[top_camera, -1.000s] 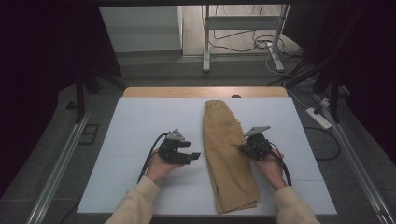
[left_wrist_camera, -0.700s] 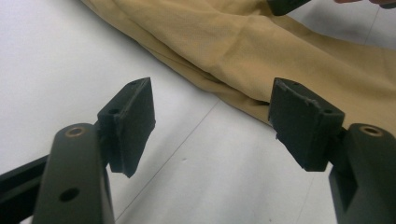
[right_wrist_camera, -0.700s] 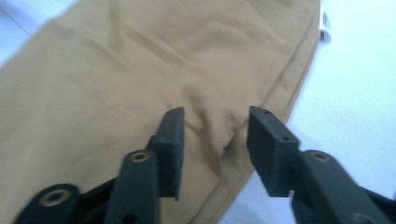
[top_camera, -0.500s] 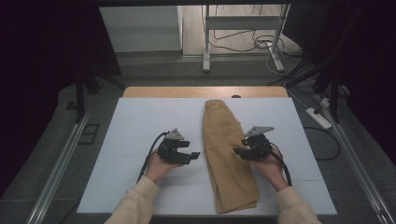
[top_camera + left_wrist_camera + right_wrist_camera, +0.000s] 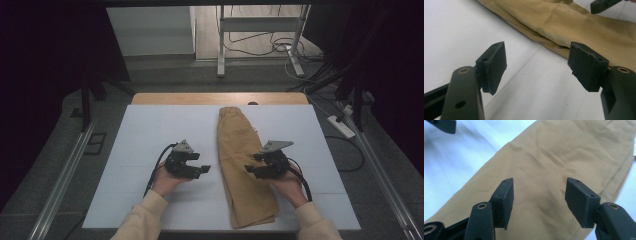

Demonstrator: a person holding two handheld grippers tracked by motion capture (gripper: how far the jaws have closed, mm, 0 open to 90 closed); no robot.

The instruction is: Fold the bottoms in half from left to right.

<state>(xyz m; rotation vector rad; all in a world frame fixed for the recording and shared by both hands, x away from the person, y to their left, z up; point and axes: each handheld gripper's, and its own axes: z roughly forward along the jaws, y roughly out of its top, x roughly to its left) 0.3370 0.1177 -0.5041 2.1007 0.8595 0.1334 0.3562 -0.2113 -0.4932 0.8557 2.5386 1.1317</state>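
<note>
Tan trousers (image 5: 240,155), folded lengthwise, lie flat down the middle-right of the white table top (image 5: 150,130), waistband at the far end. My left gripper (image 5: 202,171) is open just left of the cloth, its jaws over bare table with the trousers' edge (image 5: 549,37) a little beyond them. Over the trousers' right part my right gripper (image 5: 248,170) is open, with tan fabric (image 5: 544,165) showing between its jaws (image 5: 537,200). Nothing is held by either one. The other gripper's tip (image 5: 602,5) shows far off in the left gripper view.
The white top sits on a wooden table (image 5: 210,98). Beyond it are a metal stand (image 5: 260,30) and cables (image 5: 280,47) on the floor. A power strip (image 5: 341,126) lies on the floor at the right. Rails (image 5: 60,175) run along both sides.
My left gripper has moved right, toward the trousers' left edge. My right gripper has shifted left and slightly nearer, over the cloth. The trousers have not moved.
</note>
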